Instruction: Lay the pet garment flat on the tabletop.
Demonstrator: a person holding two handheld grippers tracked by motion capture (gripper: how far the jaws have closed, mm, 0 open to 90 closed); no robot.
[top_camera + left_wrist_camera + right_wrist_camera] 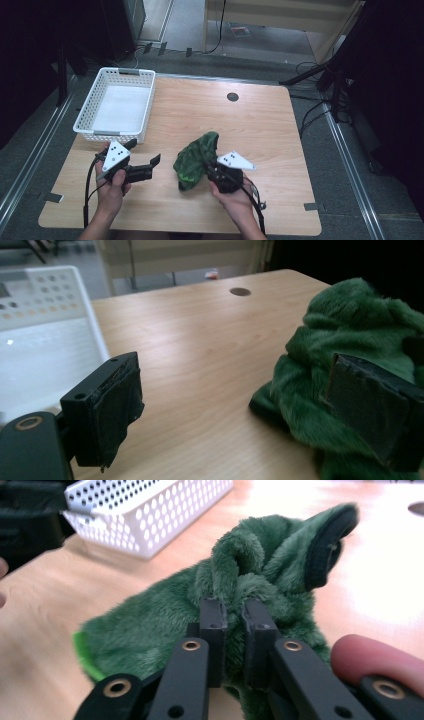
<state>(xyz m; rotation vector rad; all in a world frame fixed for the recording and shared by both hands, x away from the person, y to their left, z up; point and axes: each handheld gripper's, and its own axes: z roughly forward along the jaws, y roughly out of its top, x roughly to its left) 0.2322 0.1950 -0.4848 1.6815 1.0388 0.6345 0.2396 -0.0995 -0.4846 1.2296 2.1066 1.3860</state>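
Note:
A green fuzzy cloth (195, 156) with a black trimmed edge lies bunched in the middle of the wooden table (250, 125). My right gripper (212, 172) comes at it from the near right and is shut on a fold of the green cloth (165, 625); in the right gripper view my right gripper (234, 615) has the plush pinched between its two black jaws. To the cloth's left my left gripper (145, 152) is open and holds nothing. In the left gripper view my left gripper (240, 410) has its jaws wide, and the green cloth (345, 325) sits behind the right jaw.
A white perforated basket (87, 107) stands at the table's far left corner, its inside white and bare; the basket (150, 510) is beyond the cloth in the right gripper view. A dark round hole (232, 96) marks the far middle of the table. Cables trail on the floor to the right.

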